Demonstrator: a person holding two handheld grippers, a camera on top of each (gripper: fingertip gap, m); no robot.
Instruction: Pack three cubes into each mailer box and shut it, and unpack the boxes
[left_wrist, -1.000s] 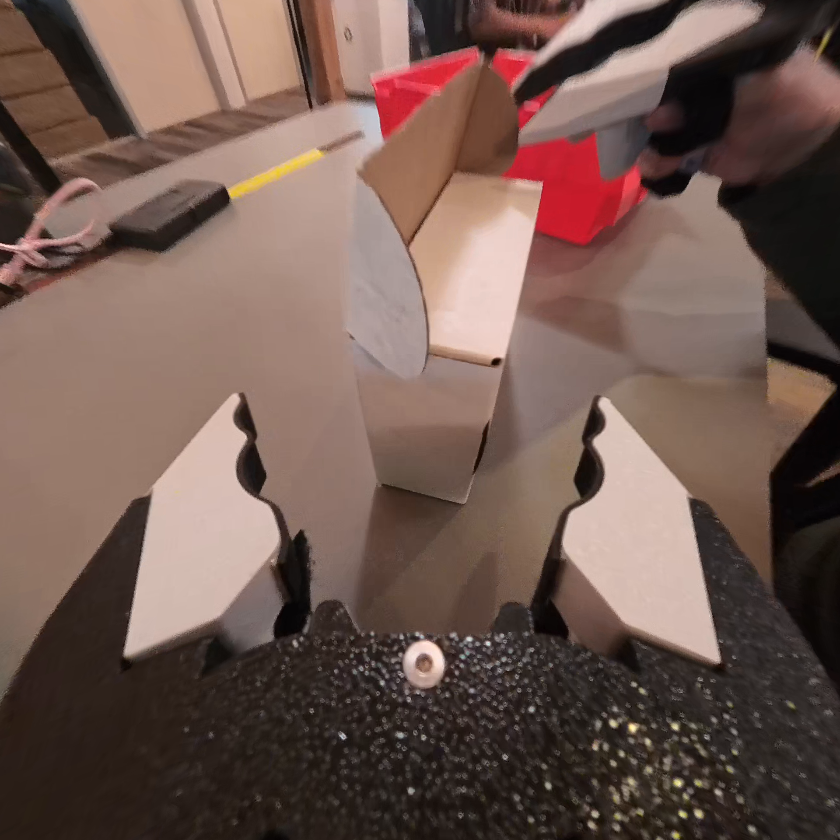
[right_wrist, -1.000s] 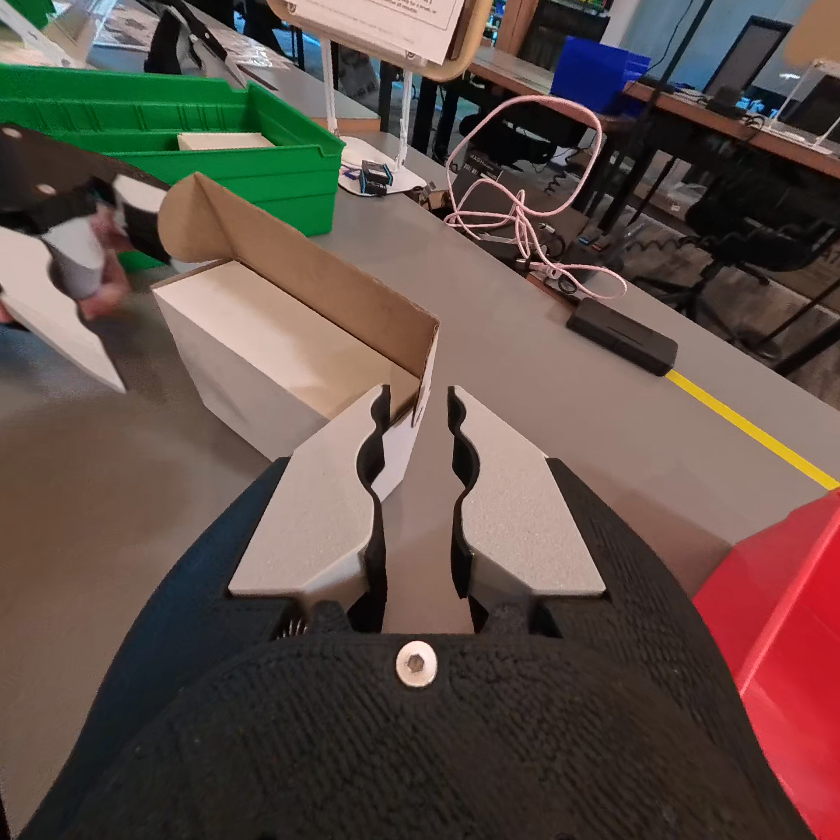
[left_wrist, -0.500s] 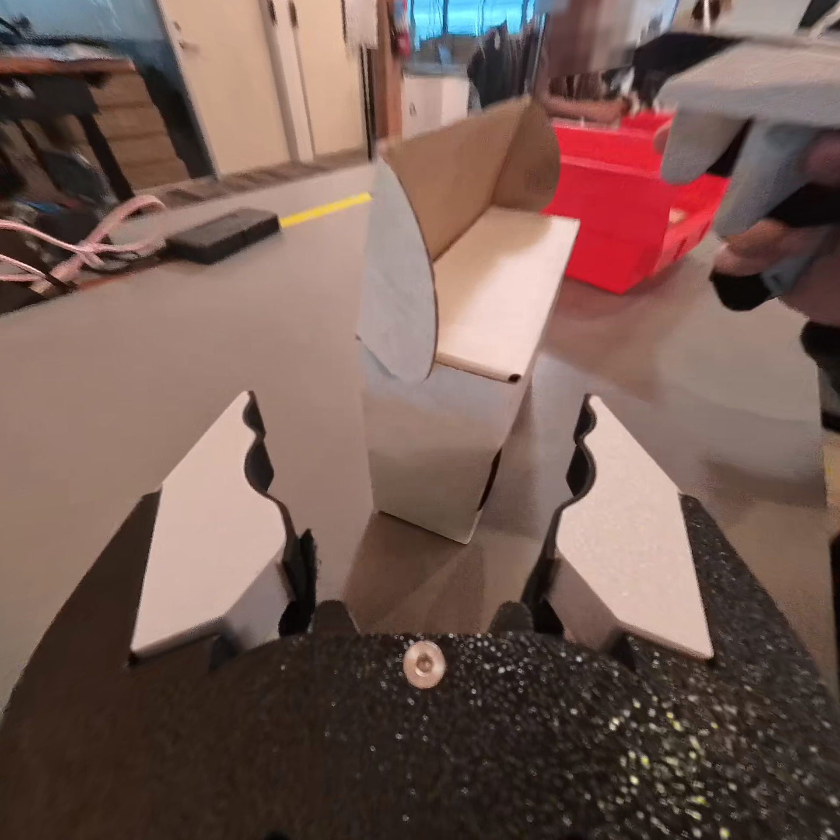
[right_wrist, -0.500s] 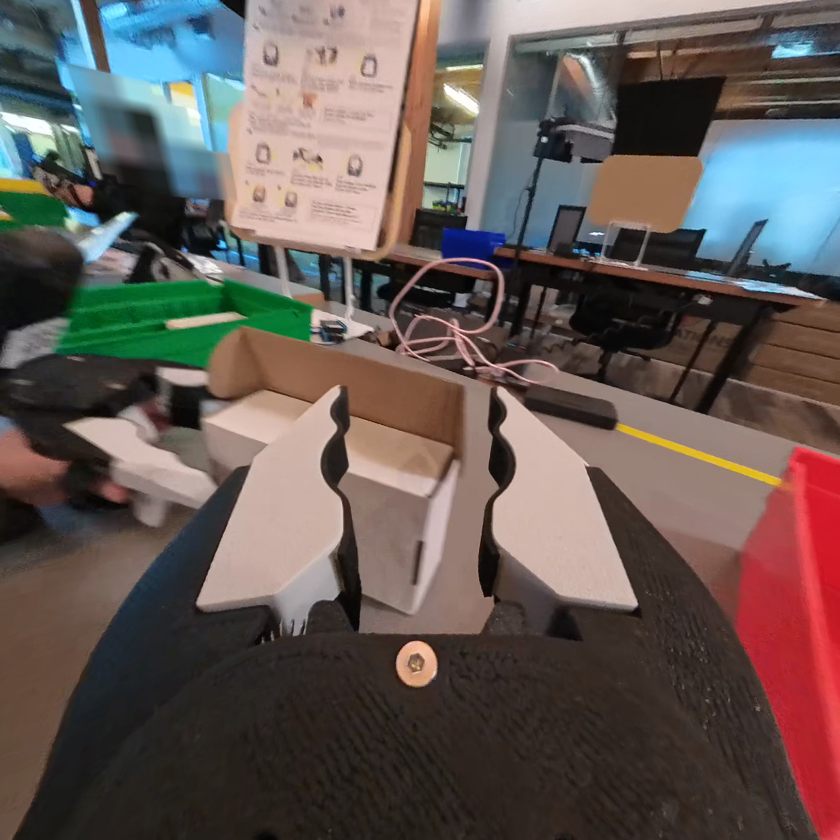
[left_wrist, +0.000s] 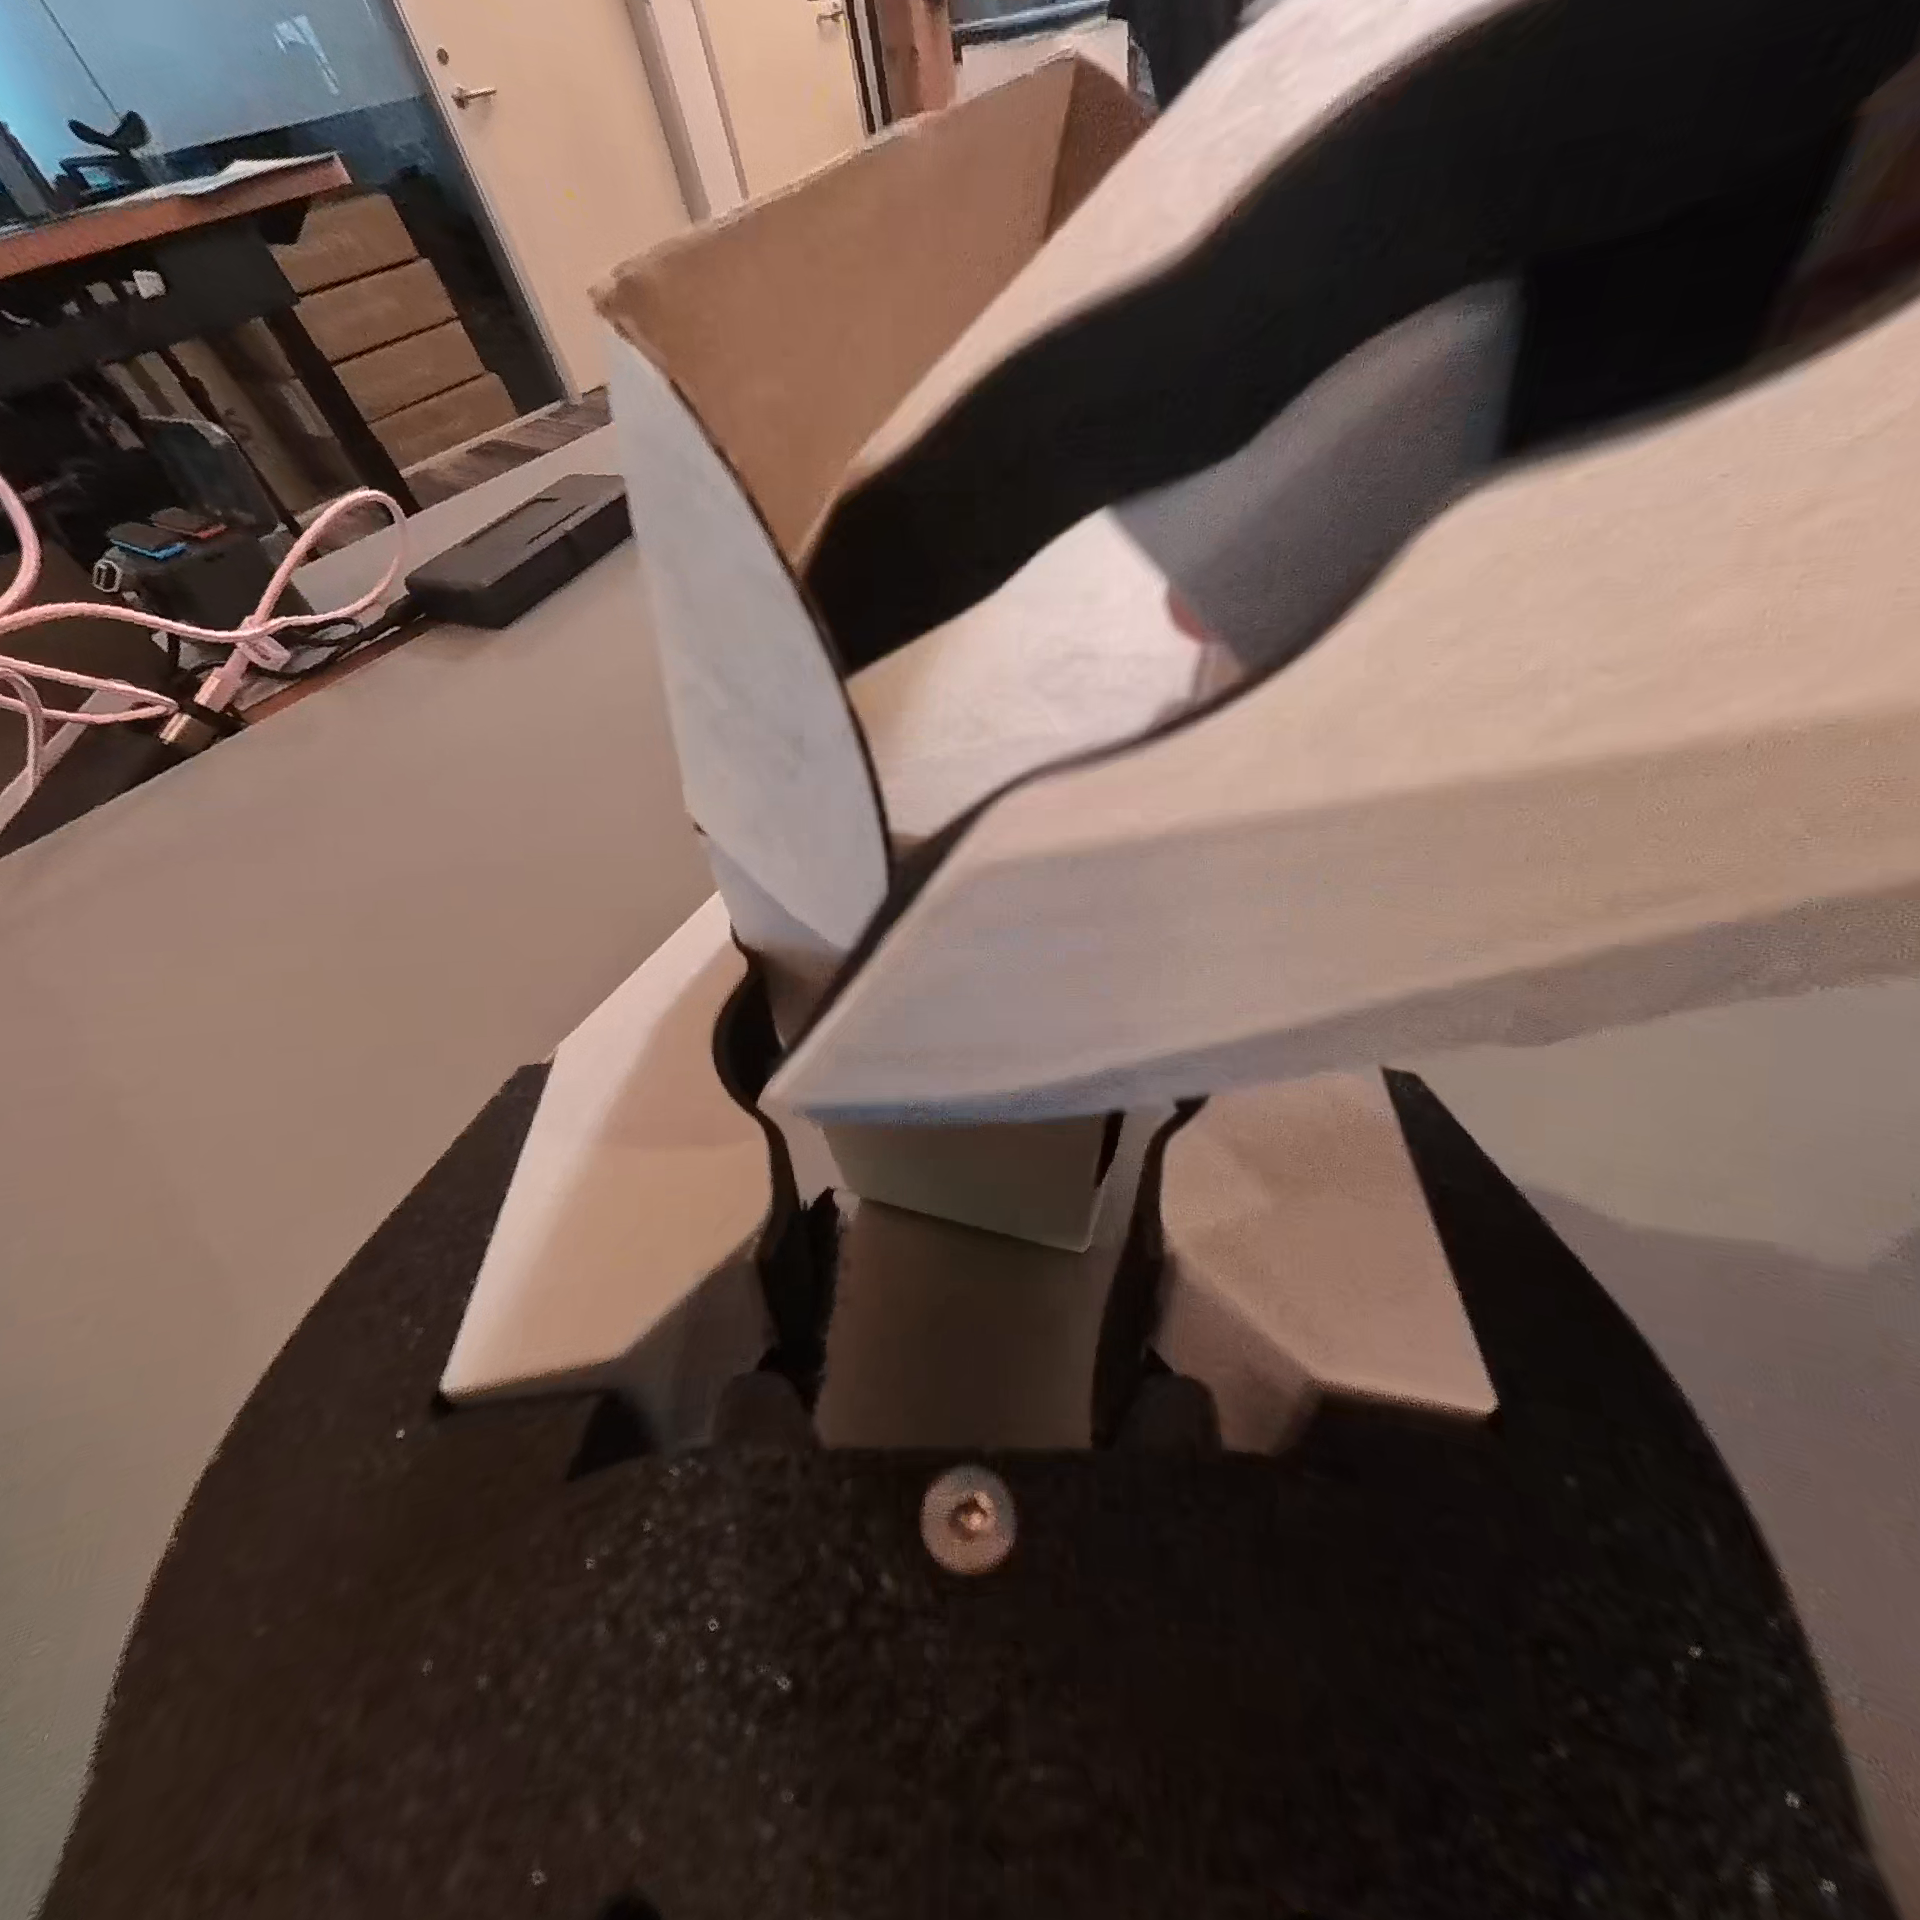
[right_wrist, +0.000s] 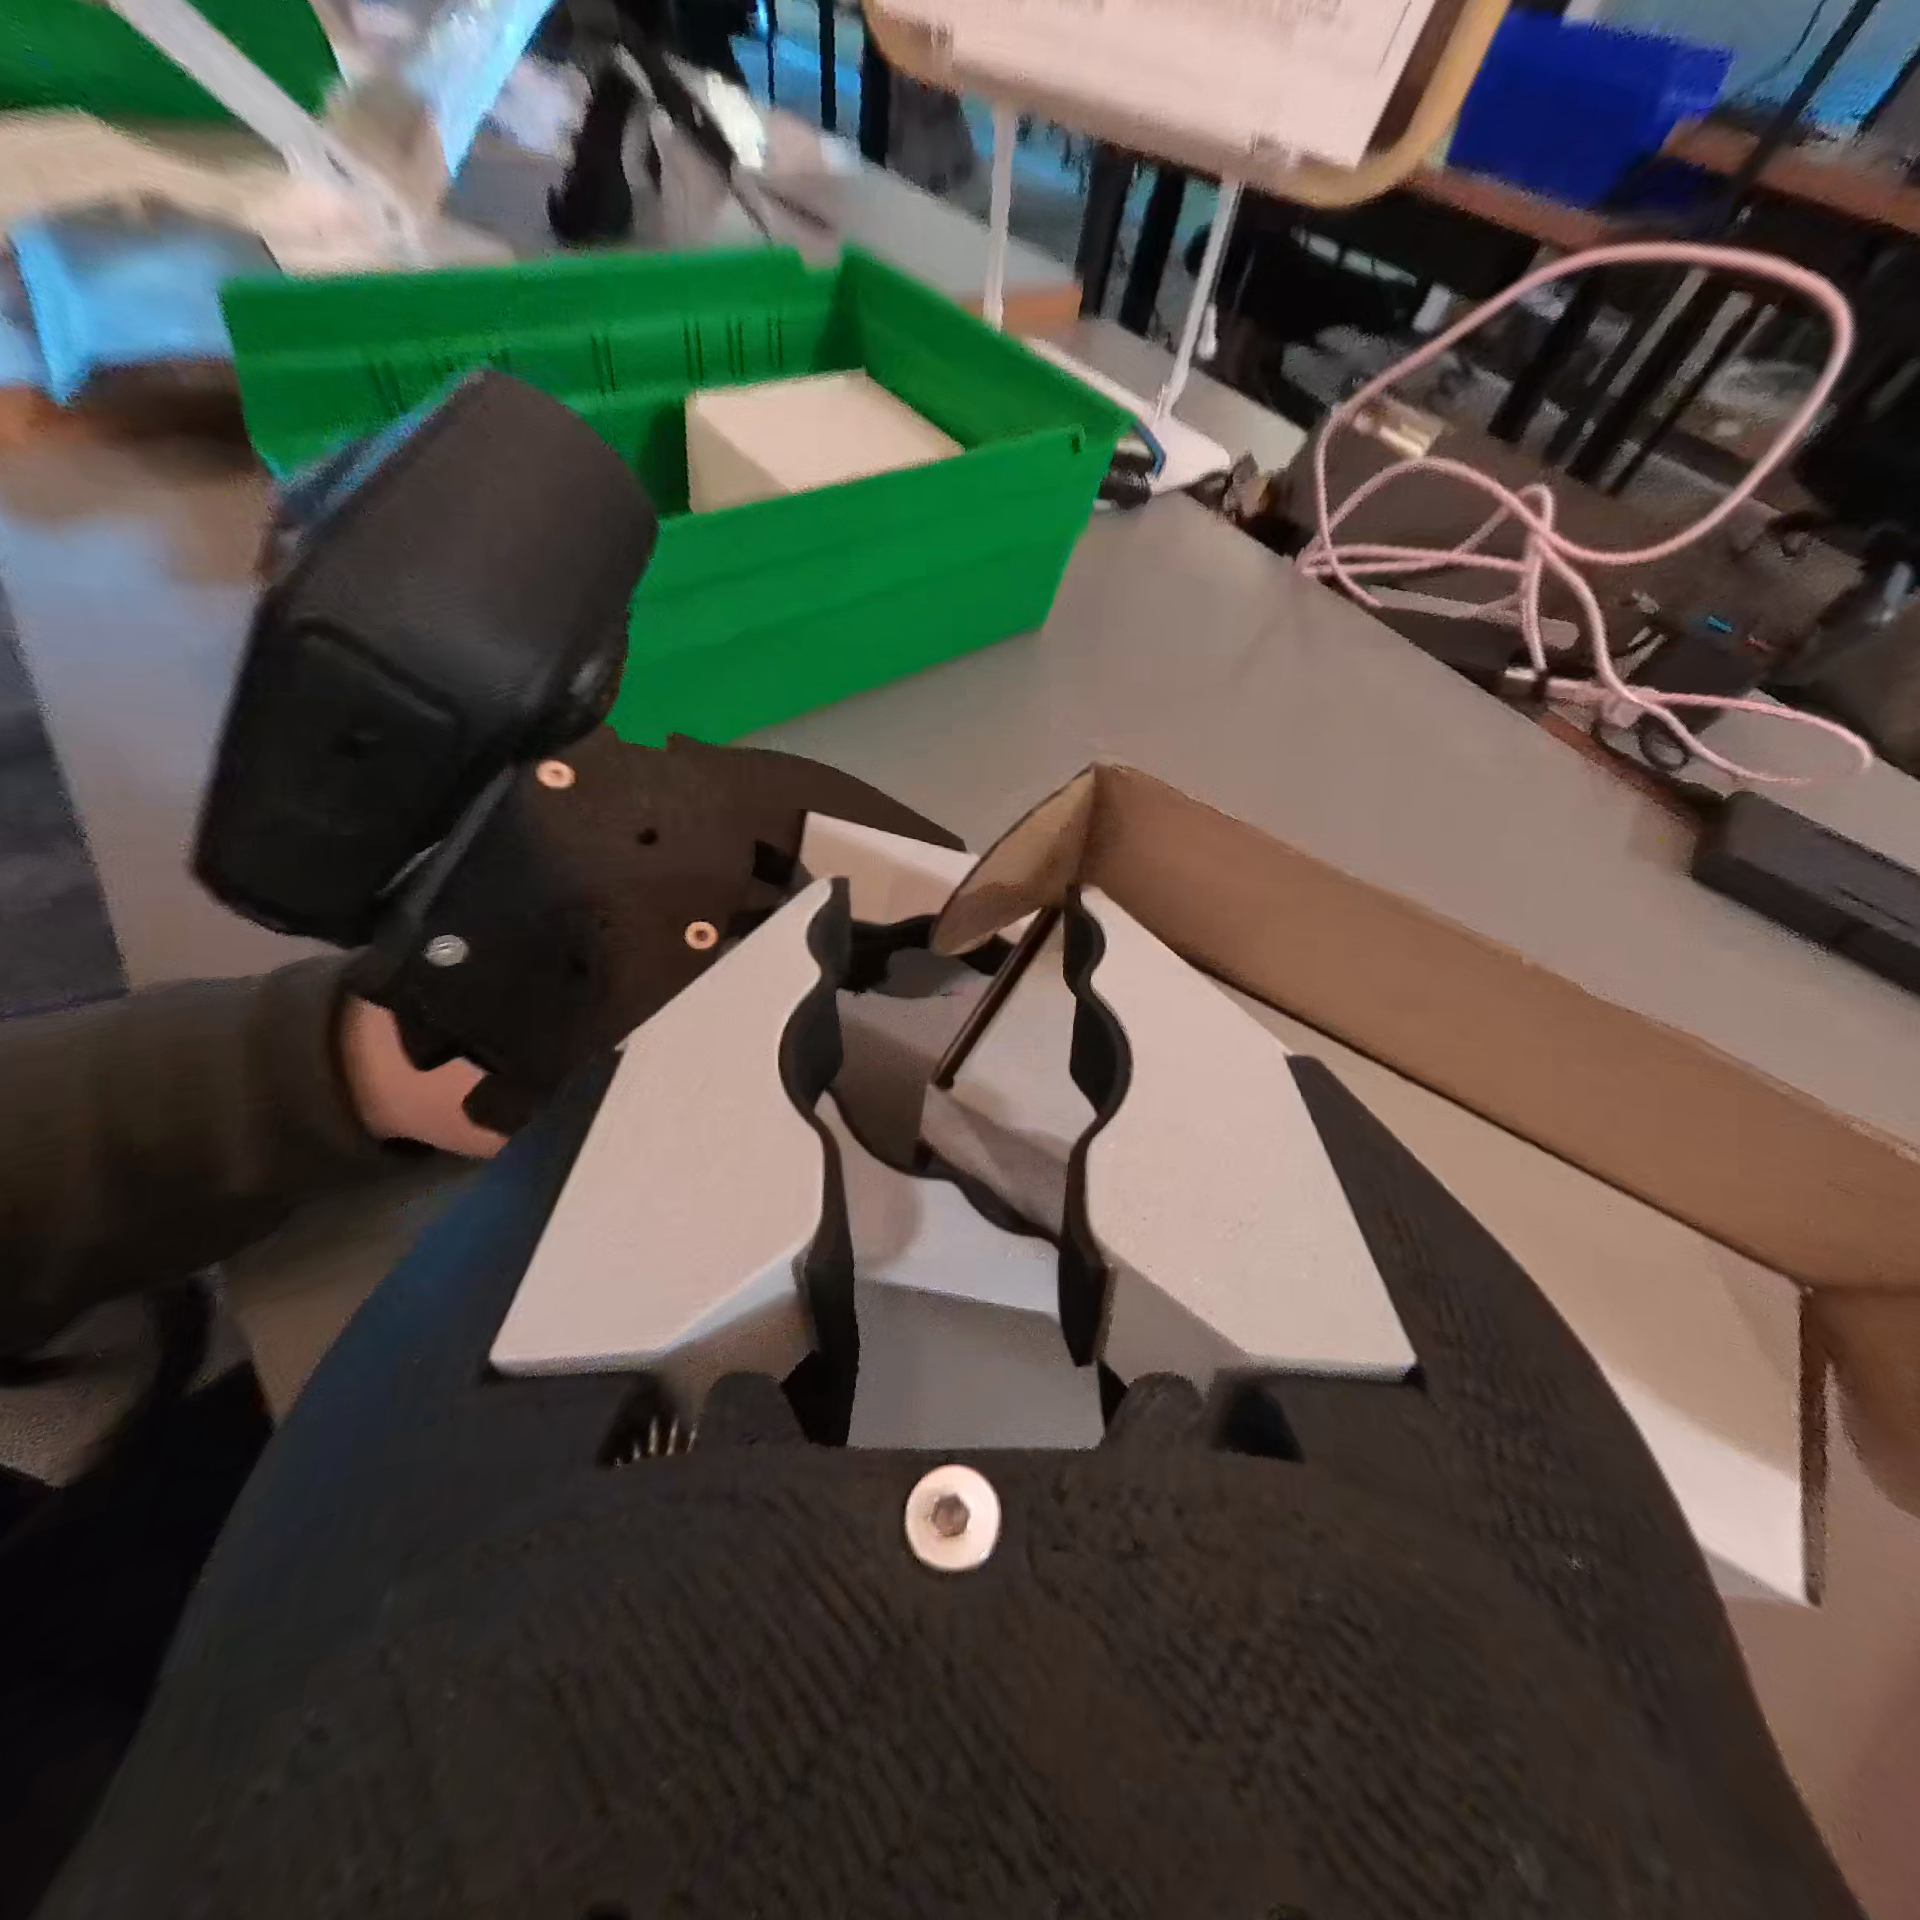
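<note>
A white mailer box (left_wrist: 1039, 644) stands on the grey table with its brown lid (left_wrist: 883, 312) raised and a round ear flap (left_wrist: 748, 675) at the lid's near end. My left gripper (left_wrist: 966, 987) is shut on the box's near end (left_wrist: 966, 1184), with a finger (left_wrist: 623, 1195) on each side. My right gripper (right_wrist: 951, 904) reaches over the box (right_wrist: 1714, 1455) from the far end. It is open, and the ear flap (right_wrist: 1013, 883) stands loose between its fingers, close to the right finger (right_wrist: 1195, 1143). The left gripper (right_wrist: 873, 852) also shows in the right wrist view, held by a hand (right_wrist: 416, 1091).
A green bin (right_wrist: 831, 623) holding another white box (right_wrist: 810, 436) stands behind the left gripper. A pink cable (right_wrist: 1558, 520) and a black adapter (right_wrist: 1808, 883) lie at the table's far side; they also show in the left wrist view, cable (left_wrist: 260, 644) and adapter (left_wrist: 520, 561). A sheet on a stand (right_wrist: 1143, 62) rises behind. Some 8 centimeters of space lies between my two pairs of fingers. The black adapter (right_wrist: 1808, 883) is closer to my left gripper, around 35 centimeters from its tips; the right tips are 40 centimeters off. It turns up in the left wrist view (left_wrist: 518, 553) as well.
Both grippers moved in on the box. The left jaws narrowed from wide open onto the box's end. The right gripper swung over the box, and its jaws narrowed around the ear flap.
</note>
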